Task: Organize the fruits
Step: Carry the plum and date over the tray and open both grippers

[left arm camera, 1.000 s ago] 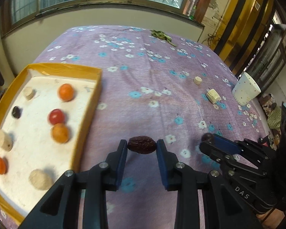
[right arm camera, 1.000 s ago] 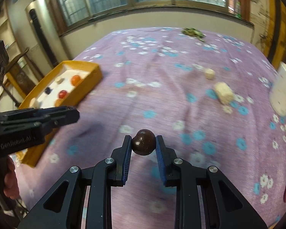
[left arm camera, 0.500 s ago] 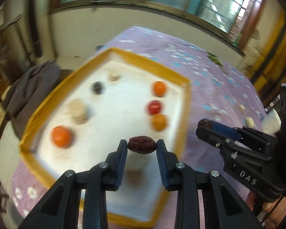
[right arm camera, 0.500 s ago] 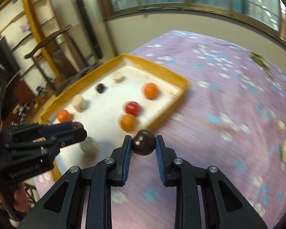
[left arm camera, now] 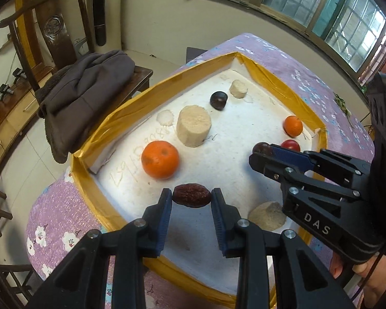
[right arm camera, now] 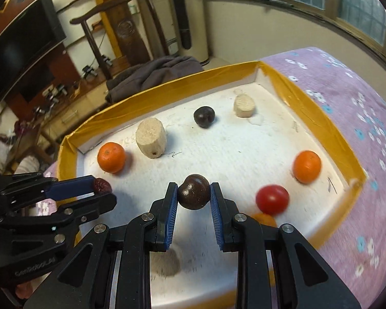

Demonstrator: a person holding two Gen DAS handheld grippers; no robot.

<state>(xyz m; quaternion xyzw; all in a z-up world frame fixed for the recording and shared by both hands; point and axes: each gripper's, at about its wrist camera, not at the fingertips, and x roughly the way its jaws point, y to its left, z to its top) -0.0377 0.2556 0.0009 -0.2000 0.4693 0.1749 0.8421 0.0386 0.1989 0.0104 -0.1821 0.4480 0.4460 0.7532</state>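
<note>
My left gripper [left arm camera: 191, 198] is shut on a wrinkled red date [left arm camera: 192, 198] and holds it above the near part of the yellow-rimmed white tray [left arm camera: 131, 103]. My right gripper [right arm camera: 193, 193] is shut on a round dark brown fruit [right arm camera: 193, 191] above the tray's [right arm camera: 167, 87] middle. The right gripper also shows in the left wrist view [left arm camera: 263, 152], and the left gripper shows in the right wrist view [right arm camera: 100, 185]. In the tray lie oranges [left arm camera: 160, 159] [right arm camera: 307, 166], a red tomato [right arm camera: 272, 198], a dark fruit [right arm camera: 204, 116] and beige cylinders [left arm camera: 193, 125].
The tray sits on a purple flowered cloth [right arm camera: 360, 97] at the table's corner. Beyond the edge stands a wooden chair with a grey garment [left arm camera: 82, 95] draped on it. Windows run along the far wall.
Both grippers have moved left from over the bare cloth to over the tray, each still holding its fruit. The tray now fills both views.
</note>
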